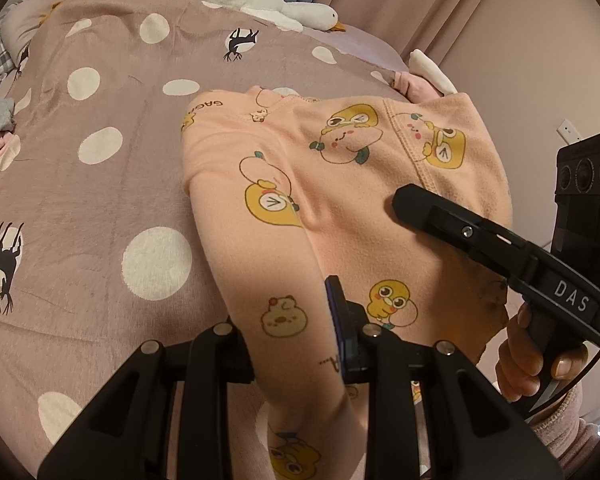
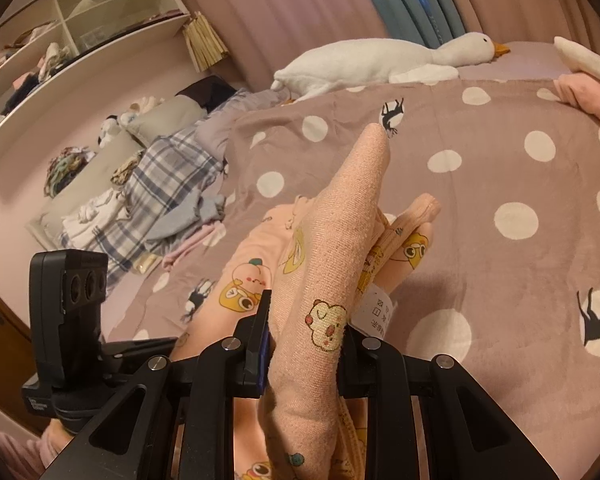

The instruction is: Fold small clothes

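Observation:
A small peach garment (image 1: 340,184) printed with yellow cartoon ducks lies partly on the polka-dot bedspread (image 1: 100,184), its near part lifted. My left gripper (image 1: 296,344) is shut on a fold of the garment at the bottom of the left wrist view. My right gripper (image 2: 300,344) is shut on another part of the same garment (image 2: 340,248), which stands up between its fingers with a white care label (image 2: 380,308) showing. The right gripper's body (image 1: 500,248) crosses over the garment in the left wrist view.
A white plush goose (image 2: 380,60) lies along the bed's far edge. A plaid blanket and loose clothes (image 2: 156,200) are heaped at the left. A pink folded cloth (image 2: 588,96) sits at the far right. Shelves (image 2: 80,32) line the wall.

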The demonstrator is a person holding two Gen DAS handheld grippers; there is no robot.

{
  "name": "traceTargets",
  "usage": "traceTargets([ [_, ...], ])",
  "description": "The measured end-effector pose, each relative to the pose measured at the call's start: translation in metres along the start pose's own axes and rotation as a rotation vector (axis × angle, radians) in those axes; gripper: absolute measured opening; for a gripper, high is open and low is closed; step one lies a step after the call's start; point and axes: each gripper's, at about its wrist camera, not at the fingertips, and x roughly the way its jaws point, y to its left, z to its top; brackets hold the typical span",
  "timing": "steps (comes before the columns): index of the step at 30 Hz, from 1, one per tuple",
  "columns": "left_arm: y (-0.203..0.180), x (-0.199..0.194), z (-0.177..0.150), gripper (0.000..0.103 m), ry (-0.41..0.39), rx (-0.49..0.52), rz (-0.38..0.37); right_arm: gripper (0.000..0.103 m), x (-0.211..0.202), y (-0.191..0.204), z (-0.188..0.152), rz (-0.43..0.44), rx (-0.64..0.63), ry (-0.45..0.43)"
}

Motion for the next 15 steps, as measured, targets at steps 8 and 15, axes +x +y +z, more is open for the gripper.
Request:
traceTargets([
  [8, 0.004, 0.012, 0.004, 0.027, 0.016, -0.006, 0.008, 0.026, 0.01, -0.005, 0.002, -0.005, 0.01, 0.014],
  [15, 0.009, 0.021, 0.008, 0.027, 0.027, -0.01, 0.015, 0.026, 0.018, -0.008, 0.002, -0.011, 0.015, 0.024],
])
